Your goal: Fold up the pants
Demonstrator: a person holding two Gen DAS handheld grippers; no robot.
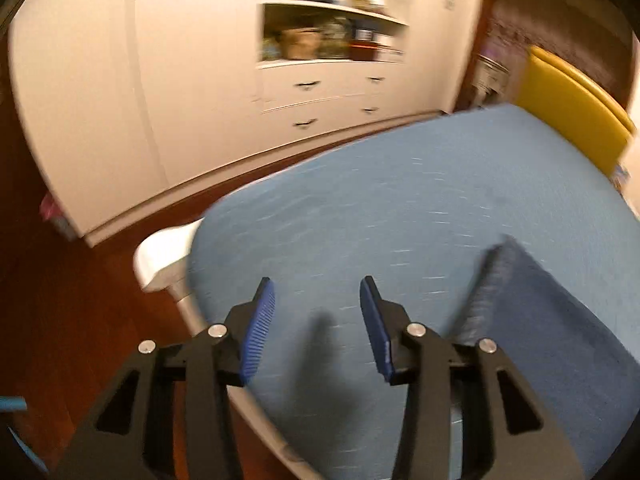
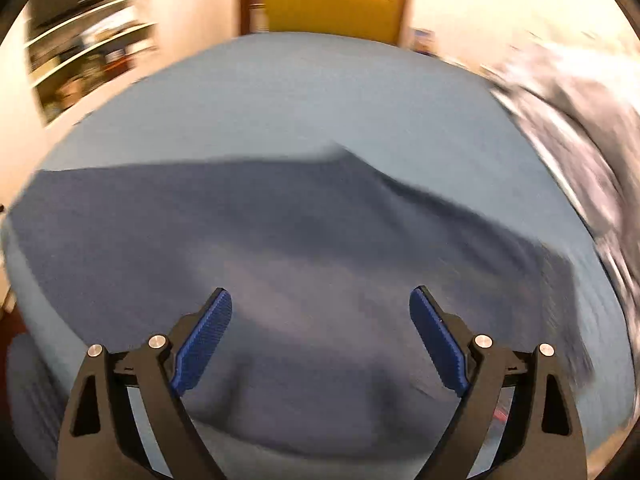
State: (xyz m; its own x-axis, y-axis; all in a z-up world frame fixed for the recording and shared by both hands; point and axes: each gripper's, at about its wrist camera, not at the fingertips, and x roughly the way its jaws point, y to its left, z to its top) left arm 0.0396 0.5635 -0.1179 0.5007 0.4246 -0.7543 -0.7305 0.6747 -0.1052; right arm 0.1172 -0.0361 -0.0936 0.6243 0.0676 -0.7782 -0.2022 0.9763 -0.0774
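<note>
Dark blue pants (image 2: pixel 304 240) lie spread across a light blue bed sheet (image 2: pixel 280 92) in the right wrist view, with a raised fold along their far edge. My right gripper (image 2: pixel 321 300) hovers over them, jaws wide apart and nothing between the pads. In the left wrist view only one end of the pants (image 1: pixel 532 312) shows, at the lower right. My left gripper (image 1: pixel 318 290) stands open over the bare sheet (image 1: pixel 400 184) near the bed's left corner, left of that end, holding nothing. Both views are motion-blurred.
A yellow headboard (image 1: pixel 568 108) stands at the bed's far end. White wardrobe doors, drawers and open shelves (image 1: pixel 332 28) line the left wall beyond a strip of dark wood floor (image 1: pixel 80 300). A heap of grey-and-white cloth (image 2: pixel 576 132) lies on the bed's right side.
</note>
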